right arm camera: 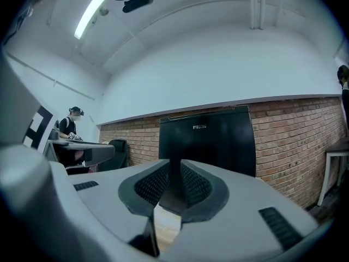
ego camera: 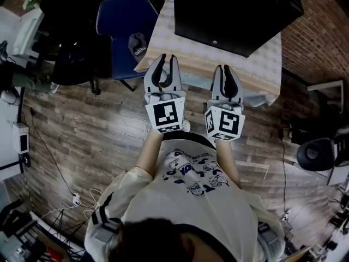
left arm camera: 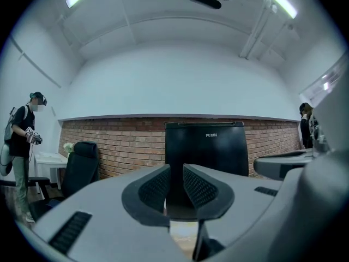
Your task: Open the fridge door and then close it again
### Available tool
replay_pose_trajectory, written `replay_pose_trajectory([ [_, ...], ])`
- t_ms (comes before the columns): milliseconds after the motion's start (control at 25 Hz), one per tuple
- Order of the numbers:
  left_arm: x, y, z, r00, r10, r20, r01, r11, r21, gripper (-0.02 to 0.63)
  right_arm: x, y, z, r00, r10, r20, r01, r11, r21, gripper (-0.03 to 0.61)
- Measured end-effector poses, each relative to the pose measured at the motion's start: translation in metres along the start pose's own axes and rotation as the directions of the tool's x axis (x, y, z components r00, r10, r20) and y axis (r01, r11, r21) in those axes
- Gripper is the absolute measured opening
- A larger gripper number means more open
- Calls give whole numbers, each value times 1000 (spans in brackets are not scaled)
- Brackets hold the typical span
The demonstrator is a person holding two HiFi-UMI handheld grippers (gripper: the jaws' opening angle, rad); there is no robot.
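A black fridge [ego camera: 234, 15] with its door closed stands on a table [ego camera: 262, 70] covered with a pale checked cloth, just ahead of me. My left gripper [ego camera: 166, 59] and right gripper [ego camera: 226, 70] are held level side by side at the table's near edge, short of the fridge and touching nothing. In the left gripper view the fridge [left arm camera: 206, 146] fills the middle behind the left gripper [left arm camera: 175, 173], whose jaws are shut and empty. The right gripper view shows the same fridge [right arm camera: 207, 141] beyond the right gripper [right arm camera: 174, 171], whose jaws are also shut with nothing in them.
A blue chair [ego camera: 128, 31] with a dark cap [ego camera: 138, 45] on it stands left of the table. A black office chair [ego camera: 319, 154] is at the right. A brick wall [left arm camera: 120, 141] runs behind the fridge. A person [left arm camera: 24, 146] stands far left; cables lie on the wood floor.
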State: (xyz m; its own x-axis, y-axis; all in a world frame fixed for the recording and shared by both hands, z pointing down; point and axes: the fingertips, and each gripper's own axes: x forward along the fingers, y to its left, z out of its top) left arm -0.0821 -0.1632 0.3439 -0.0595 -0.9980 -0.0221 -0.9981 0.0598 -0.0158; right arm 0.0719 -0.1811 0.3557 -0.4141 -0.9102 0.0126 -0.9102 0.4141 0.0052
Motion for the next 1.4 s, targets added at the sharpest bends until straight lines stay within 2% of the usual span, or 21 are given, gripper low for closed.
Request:
replay_pose_trajectory([
  [240, 29, 5, -9, 1000, 11, -24, -11, 1000, -17, 86, 29, -4, -7, 1000, 15, -27, -15, 1000, 12, 74],
  [360, 45, 7, -18, 998, -2, -64, 2, 1000, 0, 86, 43, -6, -10, 999, 14, -35, -13, 1000, 16, 74],
  [560, 76, 17, -27, 993, -54, -102, 51, 998, -35, 86, 67, -8, -13, 999, -16, -48, 17, 1000, 22, 74],
  [840, 135, 37, -33, 984, -148, -102, 144, 988, -49, 89, 103, -9, -9, 997, -55, -56, 57, 998, 31, 74],
  [1000, 170, 39, -45, 959, -256, -121, 250, 966, -58, 171, 122, -10, -15, 994, -88, -72, 90, 995, 33, 74],
  [1120, 191, 37, -52, 929, -342, -142, 336, 939, -66, 196, 135, -8, -17, 990, -112, -85, 115, 993, 29, 74],
  [1280, 218, 40, -59, 900, -409, -152, 400, 912, -85, 215, 149, -5, -20, 987, -128, -94, 131, 991, 23, 74],
  [1400, 233, 31, -65, 868, -470, -162, 463, 882, -82, 230, 152, -10, -24, 982, -155, -111, 158, 987, 15, 74],
])
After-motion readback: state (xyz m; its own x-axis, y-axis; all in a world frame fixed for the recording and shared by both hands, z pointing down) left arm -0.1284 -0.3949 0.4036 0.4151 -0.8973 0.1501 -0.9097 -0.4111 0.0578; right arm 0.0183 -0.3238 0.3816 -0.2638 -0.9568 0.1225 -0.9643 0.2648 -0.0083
